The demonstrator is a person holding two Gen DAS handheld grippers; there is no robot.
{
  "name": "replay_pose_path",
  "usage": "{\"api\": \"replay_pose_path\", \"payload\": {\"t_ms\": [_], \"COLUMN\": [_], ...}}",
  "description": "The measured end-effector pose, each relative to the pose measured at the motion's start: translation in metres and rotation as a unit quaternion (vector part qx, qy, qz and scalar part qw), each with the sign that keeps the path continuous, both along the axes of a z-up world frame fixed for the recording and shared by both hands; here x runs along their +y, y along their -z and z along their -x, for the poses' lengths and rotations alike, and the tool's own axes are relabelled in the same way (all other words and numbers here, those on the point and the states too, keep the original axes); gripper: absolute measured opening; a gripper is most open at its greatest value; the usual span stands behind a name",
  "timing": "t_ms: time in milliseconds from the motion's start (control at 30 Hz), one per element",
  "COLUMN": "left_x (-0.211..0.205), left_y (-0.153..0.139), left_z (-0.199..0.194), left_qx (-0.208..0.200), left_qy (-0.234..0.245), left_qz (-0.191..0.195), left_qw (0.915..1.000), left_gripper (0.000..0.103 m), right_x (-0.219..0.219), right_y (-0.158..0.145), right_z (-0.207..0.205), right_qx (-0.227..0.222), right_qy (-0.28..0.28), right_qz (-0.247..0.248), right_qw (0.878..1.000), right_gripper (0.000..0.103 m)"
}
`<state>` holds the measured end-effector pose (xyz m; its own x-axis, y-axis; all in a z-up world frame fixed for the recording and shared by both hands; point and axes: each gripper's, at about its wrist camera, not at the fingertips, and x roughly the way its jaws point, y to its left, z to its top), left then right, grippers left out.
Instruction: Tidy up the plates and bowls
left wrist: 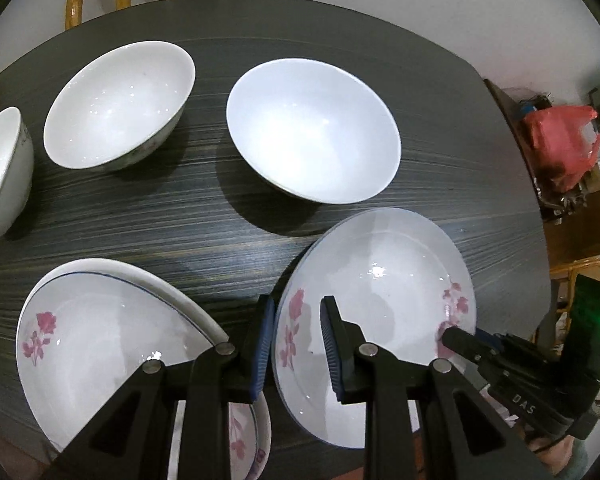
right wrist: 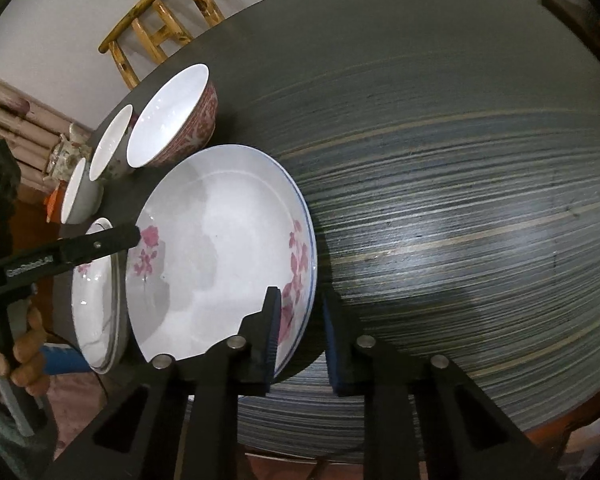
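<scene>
Both grippers straddle opposite rims of the flowered plate (left wrist: 376, 312): left gripper (left wrist: 296, 344) on its left rim, right gripper (right wrist: 300, 340) on its right rim. Fingers are narrow on each side, apparently clamped on the rim, though pad contact isn't clear. Plate sits tilted just above the bench (left wrist: 220, 216), near right, beside the plate stack (left wrist: 112, 344) at near left; white bowls (left wrist: 312, 136) are further back. Judgement: keep both grips even, lift level, lower centred onto the stack, release together.
</scene>
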<state>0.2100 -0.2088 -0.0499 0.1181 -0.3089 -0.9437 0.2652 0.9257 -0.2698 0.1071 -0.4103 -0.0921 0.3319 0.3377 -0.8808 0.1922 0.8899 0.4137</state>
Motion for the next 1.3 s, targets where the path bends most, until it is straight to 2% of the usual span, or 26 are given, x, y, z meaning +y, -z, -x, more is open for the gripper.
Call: {"api": "replay_pose_path", "payload": {"t_ms": [267, 400, 567, 833, 1067, 1300], "left_x": [-0.014, -0.022, -0.033, -0.030, -0.030, -0.021], "left_y": [0.010, 0.011, 0.011, 0.021, 0.020, 0.021], "left_z": [0.005, 0.008, 0.016, 0.023, 0.028, 0.026], "left_qx": [0.013, 0.028, 0.022, 0.037, 0.021, 0.025], "left_qy": [0.001, 0.010, 0.021, 0.014, 0.009, 0.001], "left_qz": [-0.016, -0.007, -0.003, 0.001, -0.008, 0.001], "left_qw": [0.9998, 0.9995, 0.9995, 0.9992, 0.9997, 0.9997], "left_gripper": [0.024, 0.024, 0.025, 0.025, 0.023, 0.019], "right_x": [-0.004, -0.007, -0.019, -0.017, -0.013, -0.008], "right_y": [0.004, 0.002, 0.002, 0.000, 0.000, 0.001], "right_z": [-0.002, -0.004, -0.004, -0.003, -0.005, -0.005], "right_qx": [0.001, -0.001, 0.001, -0.001, -0.003, -0.007], "right_qy": [0.002, 0.004, 0.018, 0.010, 0.006, 0.003], "right_qz": [-0.006, 0.006, 0.013, 0.028, 0.036, 0.046], "right_qw": [1.000, 1.000, 1.000, 1.000, 0.999, 0.999], "right_gripper": [0.013, 0.012, 0.012, 0.014, 0.016, 0.016]}}
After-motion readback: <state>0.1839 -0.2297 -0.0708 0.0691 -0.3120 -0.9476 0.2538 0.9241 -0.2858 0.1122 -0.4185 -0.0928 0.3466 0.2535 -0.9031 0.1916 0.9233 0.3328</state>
